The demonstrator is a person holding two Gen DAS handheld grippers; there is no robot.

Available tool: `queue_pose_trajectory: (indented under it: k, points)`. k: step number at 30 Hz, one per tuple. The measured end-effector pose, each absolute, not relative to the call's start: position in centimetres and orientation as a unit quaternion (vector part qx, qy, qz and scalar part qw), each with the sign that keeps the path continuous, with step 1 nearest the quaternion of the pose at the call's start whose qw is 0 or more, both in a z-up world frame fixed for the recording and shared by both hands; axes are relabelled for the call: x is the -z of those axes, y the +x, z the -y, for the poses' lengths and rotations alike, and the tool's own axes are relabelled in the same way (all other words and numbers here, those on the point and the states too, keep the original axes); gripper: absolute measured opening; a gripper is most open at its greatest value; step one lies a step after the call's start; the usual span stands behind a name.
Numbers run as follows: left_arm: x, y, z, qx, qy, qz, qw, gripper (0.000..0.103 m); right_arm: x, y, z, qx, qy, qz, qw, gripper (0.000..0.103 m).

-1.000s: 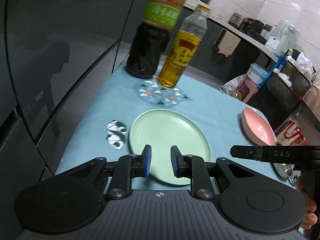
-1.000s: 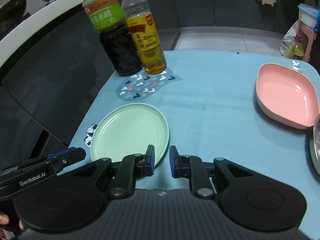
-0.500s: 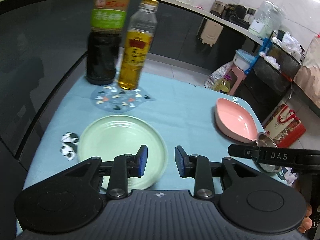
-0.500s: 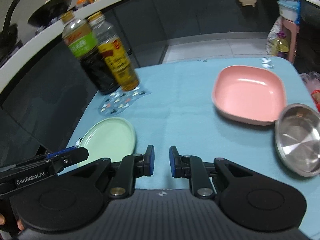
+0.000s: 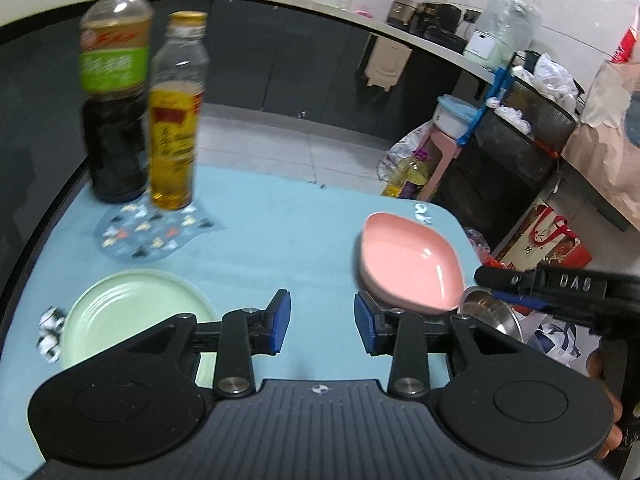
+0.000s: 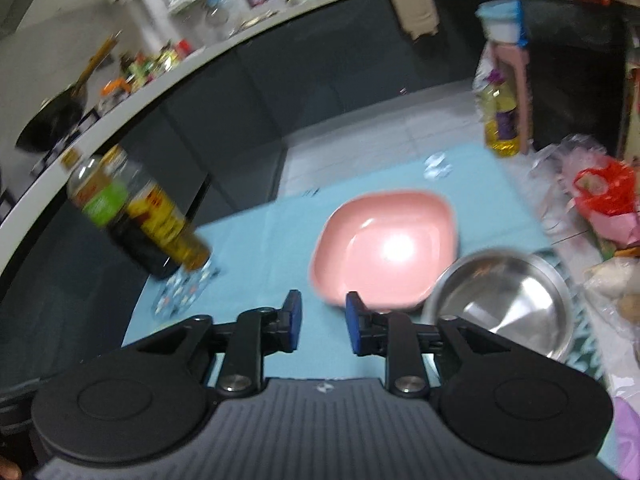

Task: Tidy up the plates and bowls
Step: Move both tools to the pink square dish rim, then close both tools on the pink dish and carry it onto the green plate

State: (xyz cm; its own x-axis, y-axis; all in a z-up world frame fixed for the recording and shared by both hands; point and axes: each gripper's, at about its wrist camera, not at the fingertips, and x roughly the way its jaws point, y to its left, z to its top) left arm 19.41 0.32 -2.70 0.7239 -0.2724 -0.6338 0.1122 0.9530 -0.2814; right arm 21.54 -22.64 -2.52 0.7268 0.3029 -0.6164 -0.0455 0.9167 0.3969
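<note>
Pale green round plate (image 5: 132, 312), pink squarish plate (image 6: 386, 248), silver steel bowl (image 6: 504, 300), light blue tablecloth (image 5: 288, 232)

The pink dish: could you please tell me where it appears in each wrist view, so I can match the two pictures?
Left wrist view: the pink dish sits right of centre, just beyond the left gripper's right finger.
Right wrist view: the pink dish is at centre, directly ahead of the right gripper.
Shared landmark: the steel bowl beside its near right edge.
</note>
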Motion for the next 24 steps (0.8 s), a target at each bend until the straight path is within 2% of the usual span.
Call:
queue_pose_trajectory:
  k: [5,14,24]
  points:
    - [3.3,22.0,2.6,0.115,-0.098,-0.367,0.918,0.034,2.5,24.0,24.8,-0.055,0.193,-0.345,0.917,0.026]
    - [6.2,27.2,6.9,0.105,-0.072,-0.392,0.911,0.034,5.1,28.3,26.1,0.012,0.176,-0.38,0.908,0.026]
    - [9.0,30.3,8.7,0.087,-0.069,-0.423,0.899,0.034,7.1,29.8,26.4,-0.005,0.168,-0.412,0.896,0.026]
